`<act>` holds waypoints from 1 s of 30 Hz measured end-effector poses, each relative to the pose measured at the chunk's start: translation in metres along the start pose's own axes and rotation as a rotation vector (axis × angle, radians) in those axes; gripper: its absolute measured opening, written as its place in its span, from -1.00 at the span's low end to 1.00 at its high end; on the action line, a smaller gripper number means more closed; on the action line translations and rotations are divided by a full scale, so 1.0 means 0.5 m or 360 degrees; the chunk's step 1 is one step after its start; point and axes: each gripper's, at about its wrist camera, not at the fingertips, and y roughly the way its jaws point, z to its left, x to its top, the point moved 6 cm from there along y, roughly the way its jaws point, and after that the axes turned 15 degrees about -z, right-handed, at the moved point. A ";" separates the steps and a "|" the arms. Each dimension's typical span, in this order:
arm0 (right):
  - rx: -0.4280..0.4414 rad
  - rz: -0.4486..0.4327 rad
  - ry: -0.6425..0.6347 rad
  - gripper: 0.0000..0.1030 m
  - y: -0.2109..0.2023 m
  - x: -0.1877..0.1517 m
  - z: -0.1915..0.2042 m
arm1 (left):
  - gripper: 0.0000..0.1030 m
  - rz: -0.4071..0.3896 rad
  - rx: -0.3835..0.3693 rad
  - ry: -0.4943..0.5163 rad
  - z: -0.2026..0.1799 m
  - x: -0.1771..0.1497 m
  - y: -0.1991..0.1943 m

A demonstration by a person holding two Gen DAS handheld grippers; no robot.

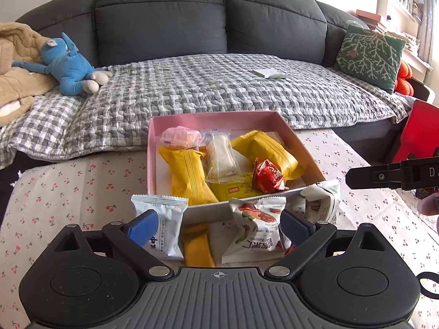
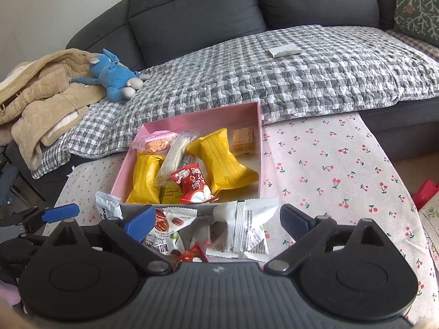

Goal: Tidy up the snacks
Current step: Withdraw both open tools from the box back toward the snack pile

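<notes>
A pink box (image 1: 211, 116) on the cherry-print cloth holds two yellow packets (image 1: 189, 175), a clear-wrapped bar (image 1: 221, 156), a pink packet (image 1: 179, 137) and a red packet (image 1: 267, 176). In front of its near wall lie a white-blue packet (image 1: 164, 219), a white nut packet (image 1: 255, 227), a yellow packet (image 1: 197, 246) and another white packet (image 1: 321, 200). My left gripper (image 1: 219, 220) is open over these loose packets, gripping none. My right gripper (image 2: 216, 213) is open above the nut packet (image 2: 164, 227), a white packet (image 2: 247, 230) and a small red packet (image 2: 192, 255).
Behind the table stands a dark grey sofa (image 1: 164, 13) covered by a gingham quilt (image 1: 219, 87). On it lie a blue plush toy (image 1: 68, 65), a beige blanket (image 1: 16, 68), a green cushion (image 1: 370, 52) and a white card (image 1: 270, 73). A red object (image 1: 417, 134) stands at the right.
</notes>
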 end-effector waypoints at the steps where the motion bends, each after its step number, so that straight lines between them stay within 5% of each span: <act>1: 0.0003 0.0003 -0.0012 0.89 -0.005 -0.004 0.000 | 0.90 -0.0007 -0.0007 0.0007 -0.001 -0.005 -0.008; 30: 0.0037 0.0103 -0.0562 0.98 -0.057 -0.179 -0.028 | 0.98 0.0003 -0.0132 0.0180 -0.024 -0.166 -0.082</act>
